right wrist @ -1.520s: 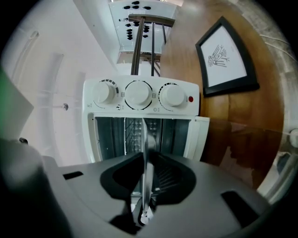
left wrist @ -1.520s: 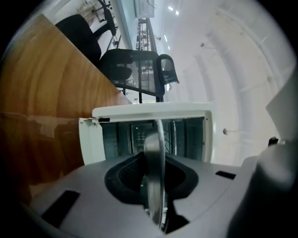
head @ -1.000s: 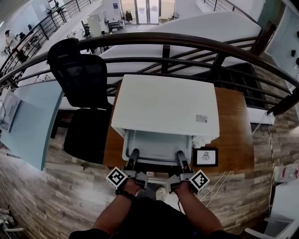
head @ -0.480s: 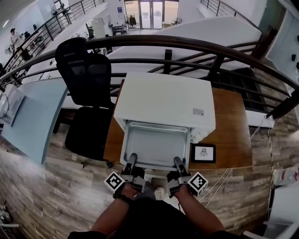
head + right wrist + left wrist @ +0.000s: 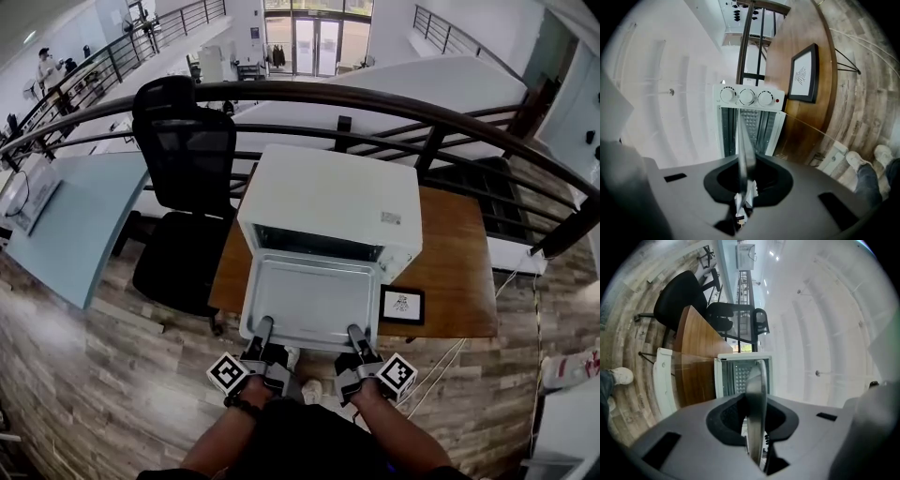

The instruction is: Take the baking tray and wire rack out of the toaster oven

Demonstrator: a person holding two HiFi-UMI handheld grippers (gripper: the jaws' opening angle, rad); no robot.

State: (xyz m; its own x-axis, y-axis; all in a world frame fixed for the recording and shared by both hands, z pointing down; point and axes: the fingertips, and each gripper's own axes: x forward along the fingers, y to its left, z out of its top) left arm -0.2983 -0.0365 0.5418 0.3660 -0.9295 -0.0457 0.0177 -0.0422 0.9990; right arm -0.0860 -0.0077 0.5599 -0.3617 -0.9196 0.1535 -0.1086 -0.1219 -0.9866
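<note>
The silver baking tray (image 5: 309, 298) sticks out level from the mouth of the white toaster oven (image 5: 328, 202), over its lowered door. My left gripper (image 5: 263, 328) is shut on the tray's near rim at the left corner. My right gripper (image 5: 355, 334) is shut on the rim at the right corner; its jaws have just been closing onto it. In the left gripper view the tray (image 5: 757, 390) runs edge-on between the jaws of the left gripper (image 5: 753, 420). In the right gripper view the tray (image 5: 743, 140) does the same through the right gripper (image 5: 744, 183). I cannot make out the wire rack.
The oven stands on a wooden table (image 5: 455, 258) beside a small black-framed card (image 5: 401, 305). A black office chair (image 5: 183, 159) stands to the left, and a dark curved railing (image 5: 375, 98) runs behind. The glass door (image 5: 665, 380) hangs open below the tray.
The tray has slid further out of the oven towards me, and both grippers have drawn back with it. The right gripper's jaws have come onto the rim.
</note>
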